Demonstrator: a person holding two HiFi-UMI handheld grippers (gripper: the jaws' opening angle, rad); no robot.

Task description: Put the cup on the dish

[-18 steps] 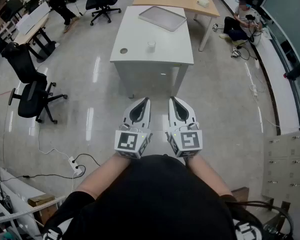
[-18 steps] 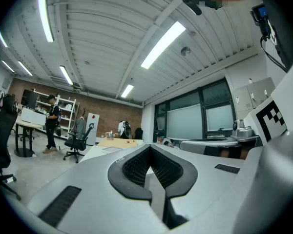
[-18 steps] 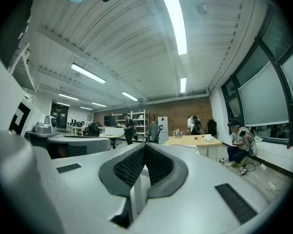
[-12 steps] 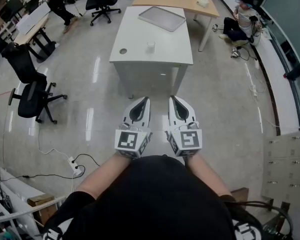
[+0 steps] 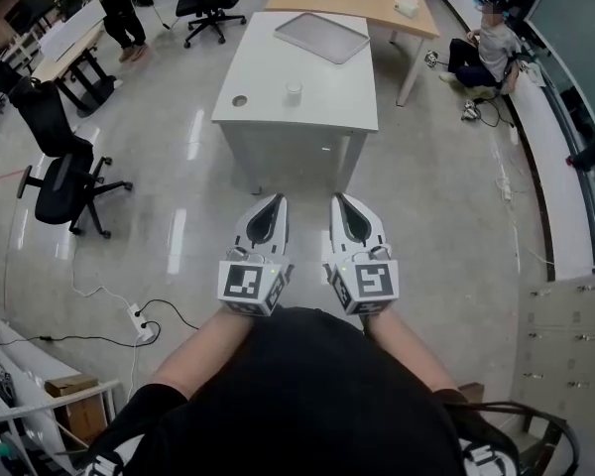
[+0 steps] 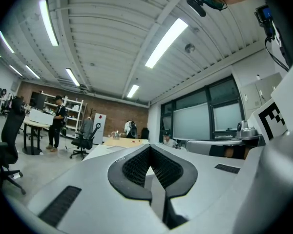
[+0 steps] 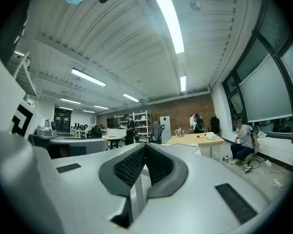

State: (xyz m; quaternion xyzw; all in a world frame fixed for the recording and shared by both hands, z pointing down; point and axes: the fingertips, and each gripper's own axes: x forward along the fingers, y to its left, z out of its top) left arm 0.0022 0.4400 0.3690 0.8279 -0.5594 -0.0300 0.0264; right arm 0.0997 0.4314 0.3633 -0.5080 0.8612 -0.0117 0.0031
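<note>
While my left gripper (image 5: 276, 202) and right gripper (image 5: 343, 202) sit closed and empty, the cup (image 5: 294, 92) stands on the far tabletop (image 5: 329, 102). This looks like the approach: next, step closer and open one.

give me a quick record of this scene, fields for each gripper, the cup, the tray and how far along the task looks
left gripper: jaws together, nothing between them, held level close to the person's body
right gripper: jaws together, nothing between them, level beside the left one
cup: upright on the white table, towards its near edge
tray: far end of the same table, apart from the cup
task stage: not begun; both grippers are well short of the table
</note>
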